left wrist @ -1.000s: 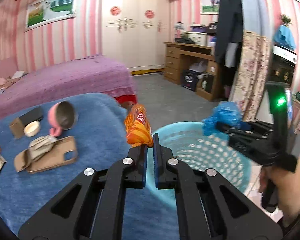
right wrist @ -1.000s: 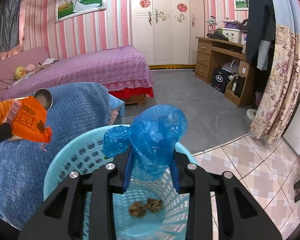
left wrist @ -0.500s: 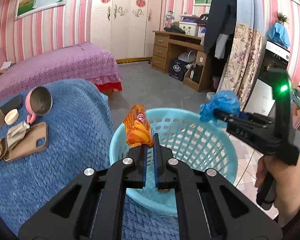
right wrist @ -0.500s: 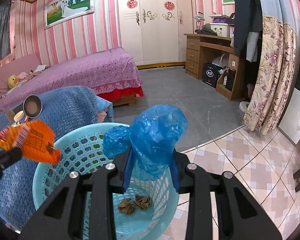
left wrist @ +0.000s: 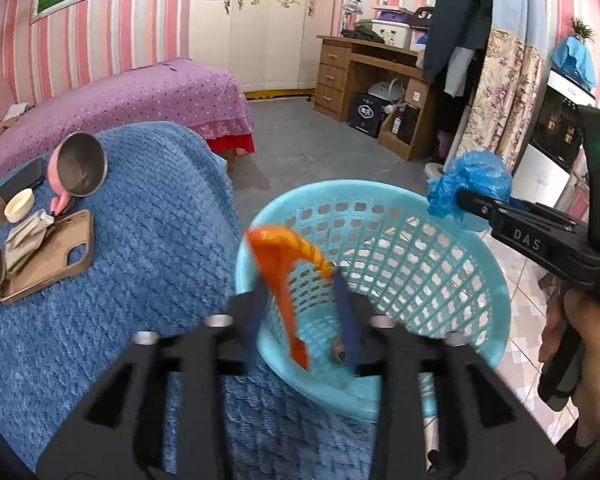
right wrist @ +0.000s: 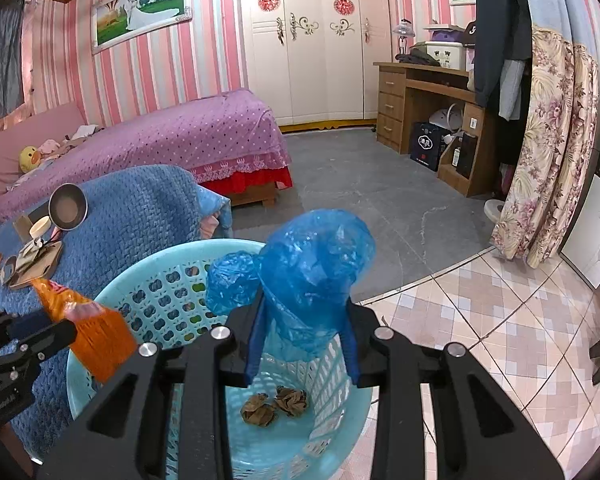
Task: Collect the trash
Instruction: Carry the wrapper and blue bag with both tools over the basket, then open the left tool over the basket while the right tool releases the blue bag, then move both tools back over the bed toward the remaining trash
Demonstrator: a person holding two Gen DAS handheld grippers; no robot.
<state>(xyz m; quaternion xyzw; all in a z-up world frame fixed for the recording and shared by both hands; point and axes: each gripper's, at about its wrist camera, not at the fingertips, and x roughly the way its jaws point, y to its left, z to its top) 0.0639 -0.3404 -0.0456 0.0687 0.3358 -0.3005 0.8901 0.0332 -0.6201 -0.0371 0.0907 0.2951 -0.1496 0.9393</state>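
Observation:
A light blue plastic basket (left wrist: 484, 280) stands beside the blue blanket; it also shows in the right wrist view (right wrist: 148, 280) with two brown crumpled scraps (right wrist: 274, 404) at its bottom. My left gripper (left wrist: 300, 312) is open over the basket's near rim, and an orange snack wrapper (left wrist: 284, 272) hangs loose between its spread fingers. The wrapper also shows in the right wrist view (right wrist: 96, 336). My right gripper (right wrist: 302, 344) is shut on a crumpled blue plastic bag (right wrist: 312, 276) above the basket's far rim; the bag shows in the left wrist view too (left wrist: 472, 184).
The blue blanket (left wrist: 148, 240) carries a pink metal cup (left wrist: 80, 170), a brown phone case (left wrist: 48, 256), a crumpled paper (left wrist: 24, 236) and a small white dish (left wrist: 19, 205). A purple bed (right wrist: 188, 132), a wooden desk (right wrist: 424, 92) and a floral curtain (right wrist: 552, 152) stand behind.
My left gripper has opened over the basket and let go of the orange wrapper, which now slips down between the fingers. My right gripper still holds the blue bag over the basket.

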